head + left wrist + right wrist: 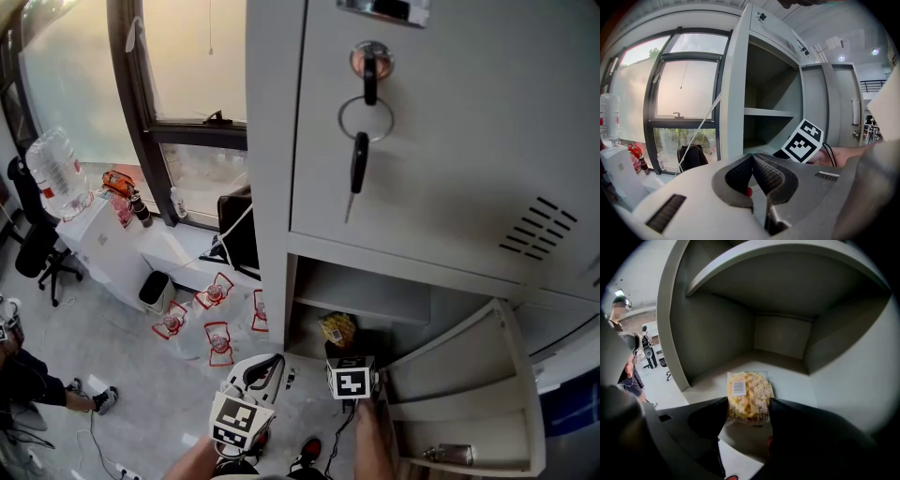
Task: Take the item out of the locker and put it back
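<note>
A clear packet of yellow snacks (747,392) with a white barcode label lies on the floor of the open lower locker compartment (787,376). My right gripper (748,404) reaches into that compartment, its dark jaws pressed against both sides of the packet's near half. From the head view the packet (337,328) shows just past the right gripper (342,349), with the marker cube behind it. My left gripper (275,360) hangs outside the locker to the left, low, jaws together and holding nothing (751,157). The right gripper's marker cube (802,140) appears in the left gripper view.
The compartment's grey door (469,394) stands swung open to the right. Above it a closed door (450,141) has keys (361,159) hanging from its lock. Left of the locker are a window, a white desk (112,248), a bin (155,286), an office chair (37,244) and a seated person (19,375).
</note>
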Available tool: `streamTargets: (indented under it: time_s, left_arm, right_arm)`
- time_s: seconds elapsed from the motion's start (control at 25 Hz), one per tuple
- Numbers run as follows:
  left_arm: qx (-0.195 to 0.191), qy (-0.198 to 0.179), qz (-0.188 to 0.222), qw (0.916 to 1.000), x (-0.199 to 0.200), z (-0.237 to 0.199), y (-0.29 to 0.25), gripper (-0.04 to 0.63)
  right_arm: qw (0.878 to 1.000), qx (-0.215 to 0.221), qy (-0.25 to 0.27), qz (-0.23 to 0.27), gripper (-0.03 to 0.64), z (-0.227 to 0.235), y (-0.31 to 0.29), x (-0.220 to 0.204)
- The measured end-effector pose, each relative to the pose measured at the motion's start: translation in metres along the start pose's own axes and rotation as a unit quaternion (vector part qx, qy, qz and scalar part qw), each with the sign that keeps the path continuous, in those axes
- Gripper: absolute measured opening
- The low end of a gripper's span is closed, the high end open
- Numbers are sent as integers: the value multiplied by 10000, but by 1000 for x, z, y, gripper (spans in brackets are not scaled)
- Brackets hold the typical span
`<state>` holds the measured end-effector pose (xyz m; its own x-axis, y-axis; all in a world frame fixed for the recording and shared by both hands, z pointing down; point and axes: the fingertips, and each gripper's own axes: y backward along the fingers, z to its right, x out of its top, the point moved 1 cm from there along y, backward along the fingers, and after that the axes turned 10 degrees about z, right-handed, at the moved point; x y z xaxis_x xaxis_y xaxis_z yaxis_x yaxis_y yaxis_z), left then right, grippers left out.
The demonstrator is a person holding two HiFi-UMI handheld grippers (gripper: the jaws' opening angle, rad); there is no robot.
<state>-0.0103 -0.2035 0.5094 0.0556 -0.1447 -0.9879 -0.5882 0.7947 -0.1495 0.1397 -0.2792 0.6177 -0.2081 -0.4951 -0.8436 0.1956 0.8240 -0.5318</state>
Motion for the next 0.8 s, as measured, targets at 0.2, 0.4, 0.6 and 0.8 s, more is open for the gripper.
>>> streamTargets:
  time_s: [0.2,0.4,0.6,0.8]
  left_arm:
    - [-12,-22,22,10000,2,0,1,21]
    - [-47,-65,86,9999,8,0,1,21]
    - [-110,-121,154,9997,15,4,4,21]
    - [-202,-159,251,9994,22,10,8,21]
  right_arm:
    - [9998,-51,-149,136,263,4,3,4]
    - [9993,-68,-189,324,258,4,16,17]
    - [9978,38,-230,622,258,-3,43,34]
    - [9955,-34,-263,908,258,-5,79,45]
